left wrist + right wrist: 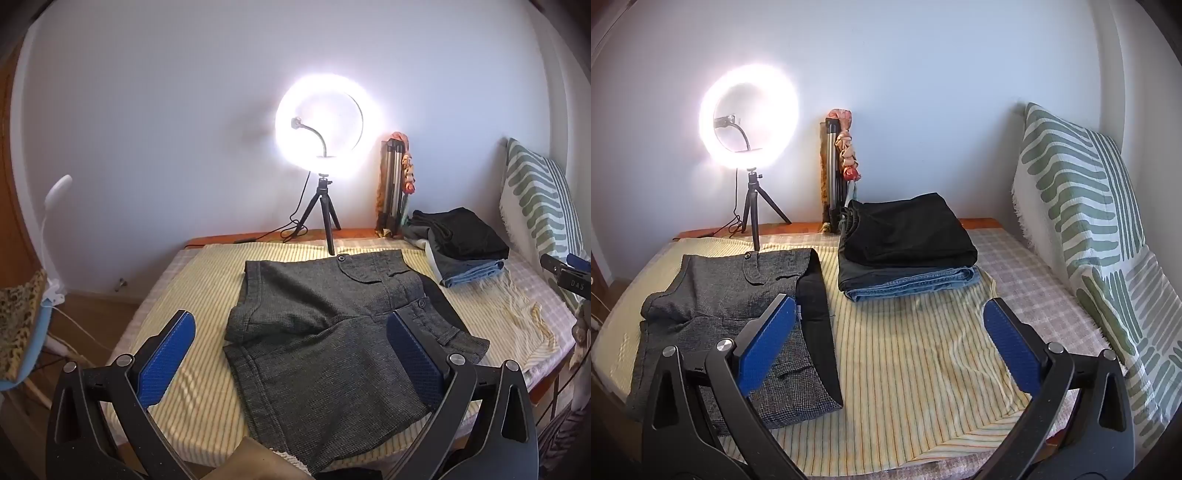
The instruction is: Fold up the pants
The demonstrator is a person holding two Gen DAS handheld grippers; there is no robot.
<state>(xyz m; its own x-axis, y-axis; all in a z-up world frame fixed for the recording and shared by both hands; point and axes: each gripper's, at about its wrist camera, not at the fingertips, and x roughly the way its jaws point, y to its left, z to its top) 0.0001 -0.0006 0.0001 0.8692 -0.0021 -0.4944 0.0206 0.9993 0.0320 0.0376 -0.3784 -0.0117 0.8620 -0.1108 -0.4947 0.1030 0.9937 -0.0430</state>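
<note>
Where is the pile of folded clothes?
The pile of folded clothes sits at the back of the bed, right of the grey pants in the right wrist view, just in front of the folded tripod.

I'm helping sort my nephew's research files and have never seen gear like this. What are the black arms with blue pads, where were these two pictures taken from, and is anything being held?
No robot here: a person holds a pair of tongs in each hand, and a wide-angle camera on each looks forward along its two fingers. One picture comes from the left tongs, the other from the right tongs. Both stand wide open and hold nothing. On the striped bedsheet lie grey shorts, spread out and not yet folded. Beside them is a stack of folded clothes, black on top, denim below. A lit ring light stands on a small tripod by the wall, and a green-patterned pillow leans at the right.
</note>
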